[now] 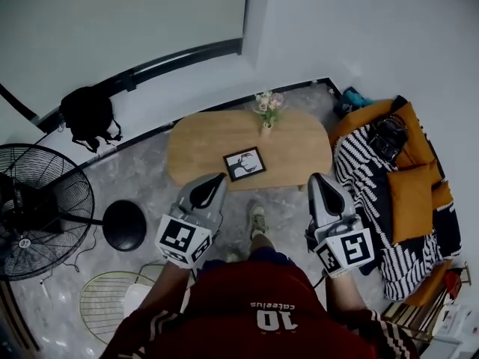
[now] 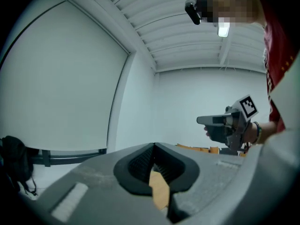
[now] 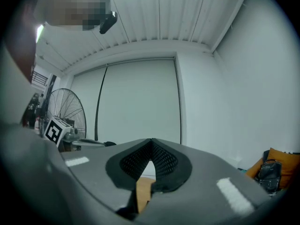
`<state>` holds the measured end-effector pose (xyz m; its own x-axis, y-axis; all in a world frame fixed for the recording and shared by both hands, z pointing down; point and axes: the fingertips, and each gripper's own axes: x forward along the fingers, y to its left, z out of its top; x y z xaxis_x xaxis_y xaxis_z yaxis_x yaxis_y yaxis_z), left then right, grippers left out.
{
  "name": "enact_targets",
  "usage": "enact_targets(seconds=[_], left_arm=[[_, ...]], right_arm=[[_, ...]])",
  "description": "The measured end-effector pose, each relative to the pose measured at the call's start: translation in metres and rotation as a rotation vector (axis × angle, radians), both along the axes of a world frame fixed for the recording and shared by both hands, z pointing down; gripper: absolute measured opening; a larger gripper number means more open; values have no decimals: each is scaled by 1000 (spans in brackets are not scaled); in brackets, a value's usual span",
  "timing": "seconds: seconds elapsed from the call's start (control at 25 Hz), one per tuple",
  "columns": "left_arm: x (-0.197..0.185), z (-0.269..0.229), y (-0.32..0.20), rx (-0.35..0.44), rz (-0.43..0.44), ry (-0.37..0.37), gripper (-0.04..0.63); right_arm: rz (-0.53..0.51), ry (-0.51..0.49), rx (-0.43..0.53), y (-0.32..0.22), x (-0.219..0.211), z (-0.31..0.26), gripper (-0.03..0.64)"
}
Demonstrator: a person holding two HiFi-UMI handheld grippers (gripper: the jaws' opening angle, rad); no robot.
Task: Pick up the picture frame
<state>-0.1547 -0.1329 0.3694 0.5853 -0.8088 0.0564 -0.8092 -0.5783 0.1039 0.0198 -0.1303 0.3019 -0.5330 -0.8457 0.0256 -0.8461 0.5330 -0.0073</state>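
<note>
The black picture frame (image 1: 245, 163) lies flat near the front edge of the oval wooden table (image 1: 202, 144), with a small vase of flowers (image 1: 267, 111) behind it. My left gripper (image 1: 215, 180) hangs short of the table's front left edge with its jaws together and nothing in them. My right gripper (image 1: 317, 178) hangs off the front right edge, also shut and empty. In the left gripper view the left gripper (image 2: 153, 146) points level at a white wall, and the right gripper (image 2: 206, 121) shows beside it. The right gripper (image 3: 151, 142) faces a pale wall panel. The frame is hidden in both gripper views.
A standing fan (image 1: 34, 208) and a round black base (image 1: 125, 225) are at the left, with a black bag (image 1: 88, 114) by the wall. A sofa with a striped blanket (image 1: 374, 193) and orange cushions (image 1: 412, 189) is at the right. A wire basket (image 1: 112, 301) sits near my feet.
</note>
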Motion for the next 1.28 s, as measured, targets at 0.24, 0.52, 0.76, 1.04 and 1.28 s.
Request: enact_targets(seconds=[0.24,0.52,0.76,1.04,1.28], left_arm=[[7,17,-45,-18,-27,-41,3],[23,24,-105,7,-36,-203,3],[36,23,-145,77,-29,-355,3],[45,34,-161,90,16,-392,99],[52,61,-170,70,78,-357,118]], right_arm=[[-46,-23,1,-53,1,12,-5],[-94,-57,19,-123,8,10,-5],[-110,-86,1,-161,12,19,-5],[-99,-89,-22,-174,21,29,-5],[-88,-63,-35,-174,25,41,-5]])
